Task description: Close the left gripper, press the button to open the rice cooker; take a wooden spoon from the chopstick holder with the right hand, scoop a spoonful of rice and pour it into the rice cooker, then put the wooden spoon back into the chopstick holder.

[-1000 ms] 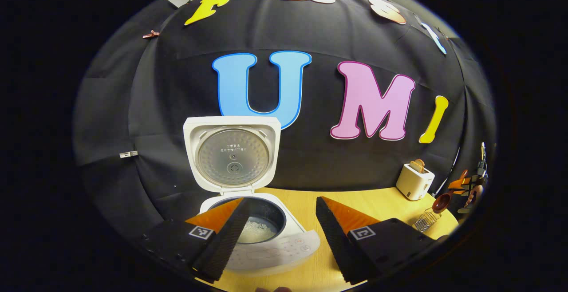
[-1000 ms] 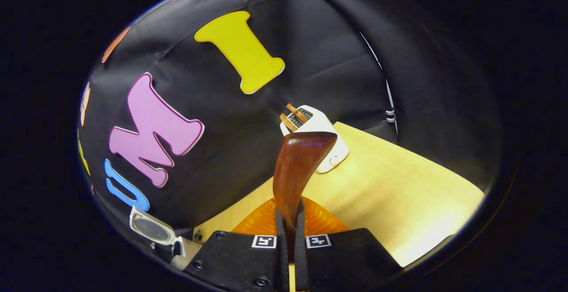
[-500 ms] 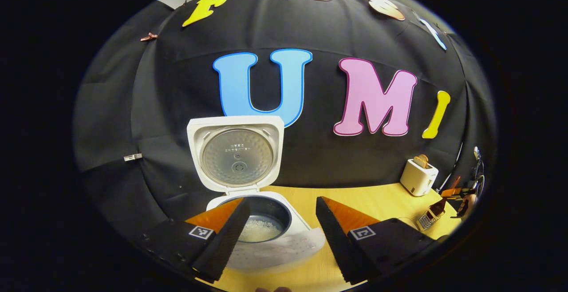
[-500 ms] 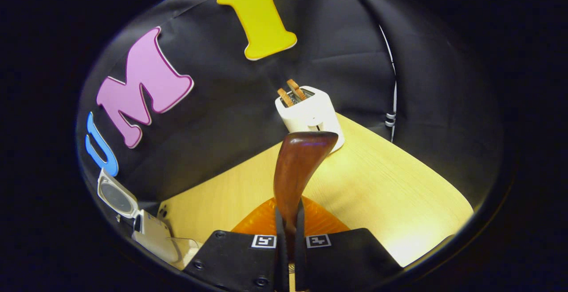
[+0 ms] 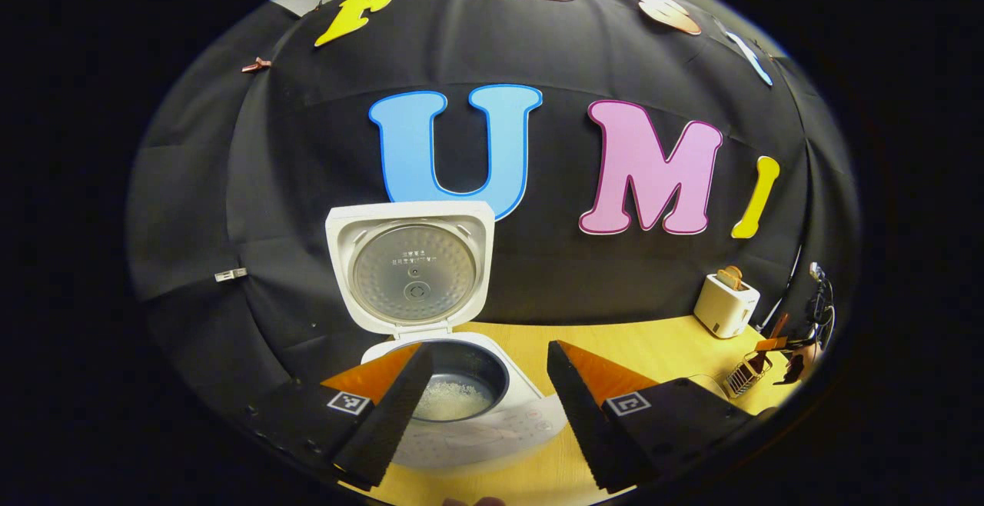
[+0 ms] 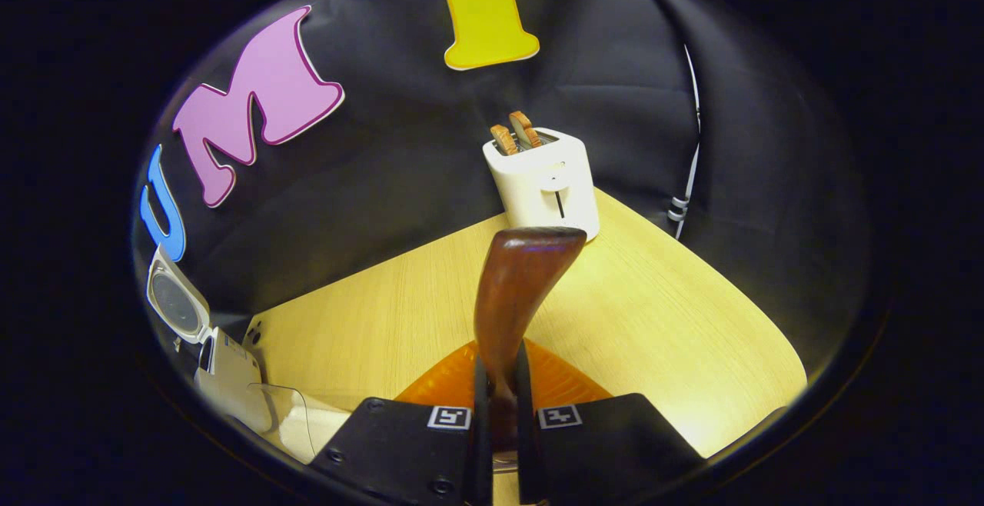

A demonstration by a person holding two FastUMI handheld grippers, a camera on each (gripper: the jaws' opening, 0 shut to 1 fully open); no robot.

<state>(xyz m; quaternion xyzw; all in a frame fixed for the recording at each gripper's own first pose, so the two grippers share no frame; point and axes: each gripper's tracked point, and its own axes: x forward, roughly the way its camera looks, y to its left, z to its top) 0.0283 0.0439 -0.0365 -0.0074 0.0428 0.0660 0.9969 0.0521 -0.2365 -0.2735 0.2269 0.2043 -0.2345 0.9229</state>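
I see a white rice cooker (image 5: 430, 321) with a dimpled grey inner lid and white rice (image 5: 452, 401) low in the left gripper view. Centre of the right gripper view: a dark reddish-brown wooden spoon (image 6: 513, 291), a cream toaster (image 6: 544, 183), a pale yellow wood-grain table (image 6: 653, 321).

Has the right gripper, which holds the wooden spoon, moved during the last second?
Yes. In the left gripper view the right gripper with the wooden spoon has dropped lower and farther right of the toaster, toward the chopstick holder.
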